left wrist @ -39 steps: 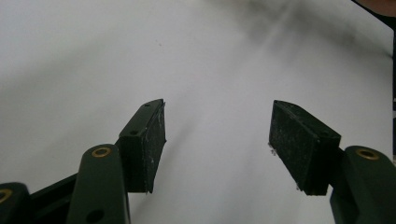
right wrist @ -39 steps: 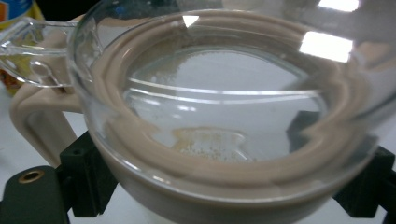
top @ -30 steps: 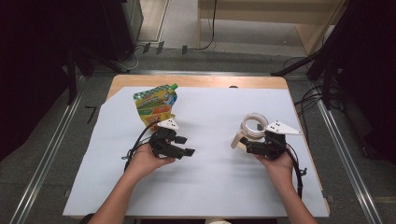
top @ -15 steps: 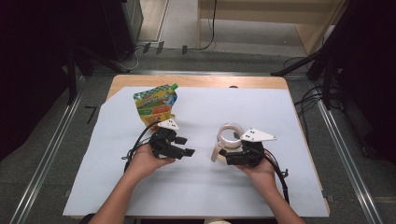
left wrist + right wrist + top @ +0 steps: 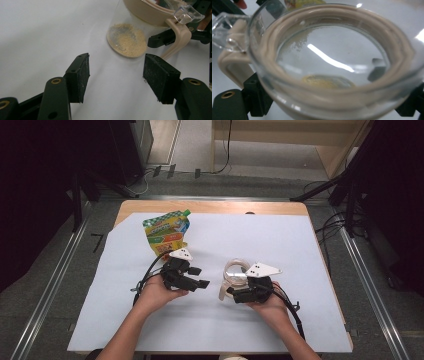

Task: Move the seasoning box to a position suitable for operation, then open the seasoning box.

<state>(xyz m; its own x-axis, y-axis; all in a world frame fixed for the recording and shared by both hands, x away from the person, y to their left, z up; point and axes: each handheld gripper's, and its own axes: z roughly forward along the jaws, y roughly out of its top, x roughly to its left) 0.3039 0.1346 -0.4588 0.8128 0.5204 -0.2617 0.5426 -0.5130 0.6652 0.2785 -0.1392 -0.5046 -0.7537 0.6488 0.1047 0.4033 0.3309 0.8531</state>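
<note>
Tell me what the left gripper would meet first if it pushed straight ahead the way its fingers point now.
Most likely the clear jar with tan powder at its bottom, held in the right gripper. The left gripper has open fingers and bare white table cover lies between it and the jar, slightly right of centre; depth is uncertain.

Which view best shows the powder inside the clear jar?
The left gripper view: the tan powder lies spread on the clear jar's bottom. The right gripper view gives a blurred yellowish patch through the lid; the high view shows the jar too small to tell.

Even light, soft blur (lid glare)
</note>
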